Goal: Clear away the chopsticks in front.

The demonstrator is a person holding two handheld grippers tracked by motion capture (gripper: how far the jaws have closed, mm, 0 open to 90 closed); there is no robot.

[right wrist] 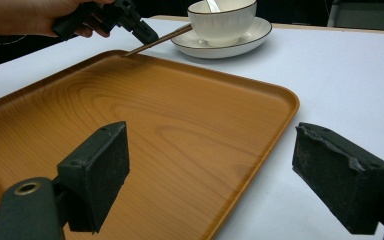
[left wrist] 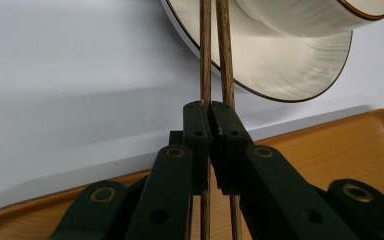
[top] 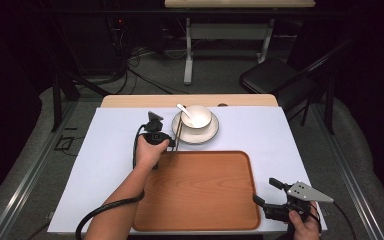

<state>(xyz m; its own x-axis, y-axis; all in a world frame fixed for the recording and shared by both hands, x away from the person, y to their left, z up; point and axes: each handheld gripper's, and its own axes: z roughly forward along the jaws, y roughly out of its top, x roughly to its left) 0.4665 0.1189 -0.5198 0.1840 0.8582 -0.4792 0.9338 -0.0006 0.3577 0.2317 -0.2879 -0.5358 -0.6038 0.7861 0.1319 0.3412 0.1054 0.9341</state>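
between left gripper [left wrist: 209,117] pads, chopsticks [left wrist: 215,55]

A dim room with grey carpeted floor [top: 220,75]. Behind the white-covered wooden table [top: 280,135] stand a black folding chair [top: 272,77], a pale-legged desk [top: 230,30] and tangled black cables [top: 135,60].

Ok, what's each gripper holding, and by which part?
The left gripper is shut on the chopsticks, partway along their length, near the tray edge. The right gripper is open, holding nothing.
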